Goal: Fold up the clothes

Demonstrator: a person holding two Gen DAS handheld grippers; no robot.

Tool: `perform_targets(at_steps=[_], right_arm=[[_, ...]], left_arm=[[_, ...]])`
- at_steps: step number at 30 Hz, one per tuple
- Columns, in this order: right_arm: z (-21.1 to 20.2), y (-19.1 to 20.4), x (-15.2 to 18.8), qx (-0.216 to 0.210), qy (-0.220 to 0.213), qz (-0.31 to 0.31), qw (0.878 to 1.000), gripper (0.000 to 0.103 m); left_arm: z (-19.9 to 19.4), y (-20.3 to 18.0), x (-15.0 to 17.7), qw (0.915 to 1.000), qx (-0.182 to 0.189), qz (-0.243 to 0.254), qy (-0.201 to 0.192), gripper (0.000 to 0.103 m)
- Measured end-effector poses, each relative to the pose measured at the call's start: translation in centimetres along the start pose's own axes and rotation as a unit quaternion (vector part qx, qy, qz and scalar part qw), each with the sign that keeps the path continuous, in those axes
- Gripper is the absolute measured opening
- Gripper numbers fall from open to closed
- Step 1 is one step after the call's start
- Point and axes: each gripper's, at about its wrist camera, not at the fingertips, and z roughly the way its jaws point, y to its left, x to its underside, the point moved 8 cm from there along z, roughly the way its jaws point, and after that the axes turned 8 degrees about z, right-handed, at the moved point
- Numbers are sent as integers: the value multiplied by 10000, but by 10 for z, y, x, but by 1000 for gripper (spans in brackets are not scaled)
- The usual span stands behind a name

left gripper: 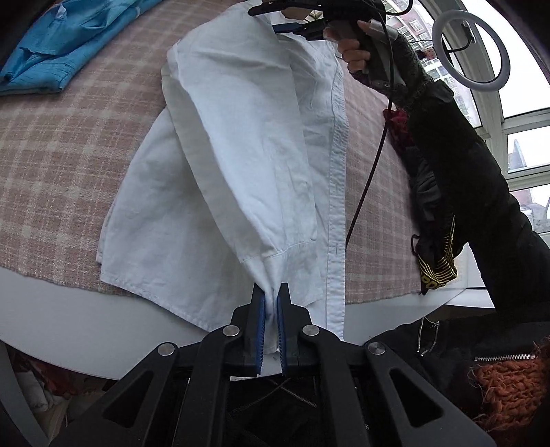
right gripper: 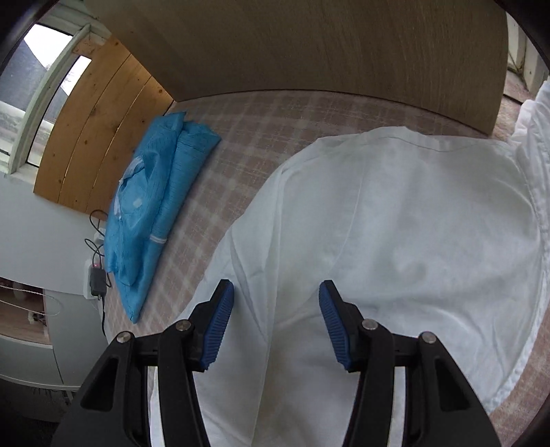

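A white shirt (left gripper: 240,137) lies spread on the pink checked tablecloth (left gripper: 68,154), its button placket (left gripper: 338,172) running along the right side. My left gripper (left gripper: 271,292) is shut on the sleeve cuff (left gripper: 275,264) near the table's front edge, and the sleeve is lifted off the shirt body. My right gripper (left gripper: 271,19) hovers at the far end of the sleeve, held by a hand (left gripper: 357,51). In the right wrist view the right gripper (right gripper: 276,292) stands open above the white shirt (right gripper: 412,223), with nothing pinched between its blue pads (right gripper: 220,319).
A folded blue garment (left gripper: 58,44) lies at the cloth's far left, also seen as the blue garment (right gripper: 151,213). Dark clothes (left gripper: 436,261) and an orange knit (left gripper: 508,388) pile up at the right. A ring light (left gripper: 467,51) stands by the window. A wooden board (right gripper: 309,44) backs the table.
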Motion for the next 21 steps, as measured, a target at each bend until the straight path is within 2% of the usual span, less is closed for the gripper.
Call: perform_targets(at_steps=[3, 6, 7, 8, 10, 16, 18, 21], right_arm=[[3, 8, -1, -276, -29, -41, 9996, 51], [7, 23, 5, -440, 128, -308, 9985, 49], [10, 27, 8, -350, 206, -458, 9981, 39], [13, 30, 11, -277, 260, -596, 9975, 22], [10, 38, 14, -252, 316, -792, 9960, 6], [-47, 48, 13, -296, 153, -997, 9945, 4], [-61, 41, 11, -297, 101, -908, 9954, 4], [-61, 19, 13, -54, 140, -764, 9970, 4]], left_arm=[[3, 3, 0, 10000, 1, -2, 87, 6], [4, 2, 1, 9999, 18, 46, 156, 6], [5, 2, 1, 9998, 10, 60, 172, 6], [5, 1, 0, 9998, 6, 68, 183, 6], [3, -2, -1, 9998, 2, 101, 180, 6], [-14, -15, 1, 9994, 48, 335, 106, 6], [-17, -16, 4, 9992, 136, 383, 65, 6], [-10, -5, 5, 9994, 284, 190, 98, 6]])
